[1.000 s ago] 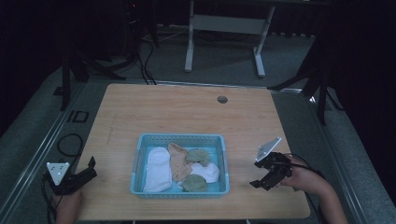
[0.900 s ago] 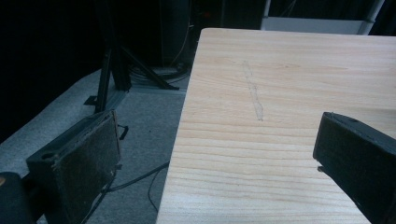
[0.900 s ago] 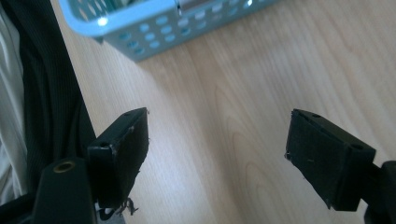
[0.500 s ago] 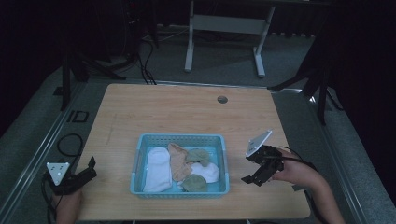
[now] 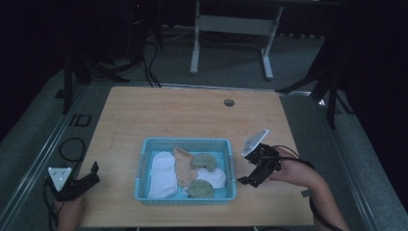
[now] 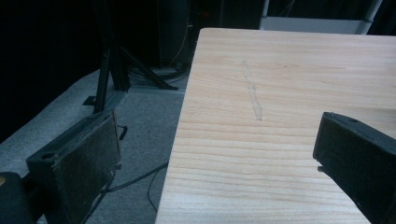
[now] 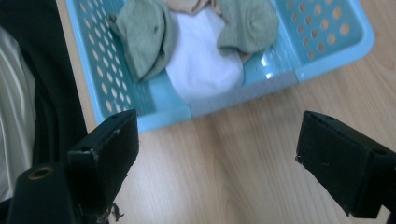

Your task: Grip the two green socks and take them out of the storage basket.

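A light wooden table (image 5: pixel 192 115) with a small round hole (image 5: pixel 229 102) near its far edge is set on a grey carpeted floor (image 5: pixel 298 57), and the room beyond is left in darkness. A white metal frame (image 5: pixel 231 29) on two feet is seen behind the table, dark stands (image 5: pixel 72 77) are placed at both sides, and black cables (image 5: pixel 149 57) are trailed across the floor.

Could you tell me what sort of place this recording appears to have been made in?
Probably a lab or recording studio rather than a home: a bare wooden table stands on grey carpet among dark stands and trailing cables, with a blue basket of socks laid out on it.
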`<state>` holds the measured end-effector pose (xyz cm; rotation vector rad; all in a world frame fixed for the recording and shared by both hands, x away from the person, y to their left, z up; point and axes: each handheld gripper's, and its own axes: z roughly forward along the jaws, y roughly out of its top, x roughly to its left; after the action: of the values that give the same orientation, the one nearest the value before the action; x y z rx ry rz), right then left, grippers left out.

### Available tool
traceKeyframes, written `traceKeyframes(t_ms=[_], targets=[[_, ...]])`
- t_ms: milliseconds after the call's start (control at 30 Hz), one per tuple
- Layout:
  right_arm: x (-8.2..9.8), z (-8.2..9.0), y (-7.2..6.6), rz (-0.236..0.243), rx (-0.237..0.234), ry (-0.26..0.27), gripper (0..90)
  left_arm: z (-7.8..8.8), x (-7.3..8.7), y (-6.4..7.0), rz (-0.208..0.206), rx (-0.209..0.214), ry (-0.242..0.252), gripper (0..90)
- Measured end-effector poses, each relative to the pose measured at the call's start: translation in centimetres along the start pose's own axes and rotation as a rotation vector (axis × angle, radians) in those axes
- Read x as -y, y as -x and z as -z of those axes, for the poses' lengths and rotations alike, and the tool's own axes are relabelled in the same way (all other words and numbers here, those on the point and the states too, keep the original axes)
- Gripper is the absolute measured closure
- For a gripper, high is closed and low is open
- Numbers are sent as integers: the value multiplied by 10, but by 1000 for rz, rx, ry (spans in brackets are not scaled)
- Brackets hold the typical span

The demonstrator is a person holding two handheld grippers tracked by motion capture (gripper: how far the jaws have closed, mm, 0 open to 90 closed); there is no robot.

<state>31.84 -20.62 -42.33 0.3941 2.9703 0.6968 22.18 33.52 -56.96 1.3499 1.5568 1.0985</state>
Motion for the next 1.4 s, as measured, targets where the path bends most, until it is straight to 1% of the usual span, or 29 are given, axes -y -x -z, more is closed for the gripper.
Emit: traceKeyframes(t_ms=[200, 267, 300, 367, 400, 433, 467, 500, 533, 567, 600, 633, 667, 700, 733, 833, 967, 1033, 1067, 1200, 1267, 1333, 1367, 1400], targets=[[-10, -4, -2, 19, -17, 9, 118, 0, 0, 0, 1, 2, 0, 4], [-16, -7, -4, 45, -34, 9, 118, 0, 0, 0, 0, 1, 1, 4], [-18, -9, -5, 49, -43, 7, 118, 0, 0, 0, 0, 2, 1, 4], [-20, -10, -5, 52, -44, 4, 118, 0, 0, 0, 0, 2, 0, 4], [-22, -13, -7, 55, -46, -2, 118, 0, 0, 0, -2, 2, 0, 4], [-28, -19, -9, 63, -66, -14, 130, 0, 0, 0, -2, 3, 0, 3], [-28, -19, -9, 63, -66, -14, 130, 0, 0, 0, -2, 2, 0, 3], [-32, -24, -10, 76, -67, -24, 134, 0, 0, 0, -2, 2, 1, 4], [-32, -24, -10, 76, -67, -24, 134, 0, 0, 0, -2, 3, 0, 4], [-35, -29, -12, 79, -69, -33, 142, 0, 0, 0, -3, 3, 0, 3], [-35, -29, -12, 79, -69, -33, 142, 0, 0, 0, -3, 3, 0, 4], [-37, -34, -11, 83, -75, -45, 145, 0, 0, 0, -3, 4, -1, 4], [-37, -34, -11, 83, -75, -45, 145, 0, 0, 0, -4, 6, -1, 4], [-39, -40, -11, 85, -87, -59, 157, 0, 0, 0, -5, 6, -2, 4], [-39, -40, -11, 85, -87, -59, 157, 0, 0, 0, -5, 6, -2, 3], [-45, -51, -11, 82, -99, -81, 157, 0, 0, 0, -3, 6, 0, 4], [-49, -57, -12, 91, -110, -72, 163, 0, 0, 0, -4, 6, 0, 3], [-53, -60, -13, 97, -120, -64, 209, 0, 0, 0, -3, 6, 0, 4], [-54, -62, -13, 100, -132, -66, 215, 0, 0, 0, -3, 7, 1, 4], [-60, -70, -18, 133, -165, -78, 284, 0, 0, 0, -6, 8, 1, 4], [-63, -74, -20, 147, -169, -74, 331, 0, 0, 0, -5, 9, 0, 4], [-66, -78, -22, 152, -179, -76, 358, 0, 0, 0, -6, 9, 1, 4], [-67, -81, -23, 156, -177, -81, 400, 0, 0, 0, -6, 9, 1, 4], [-67, -81, -23, 156, -177, -81, 400, 1, 0, 0, -6, 9, 1, 4]])
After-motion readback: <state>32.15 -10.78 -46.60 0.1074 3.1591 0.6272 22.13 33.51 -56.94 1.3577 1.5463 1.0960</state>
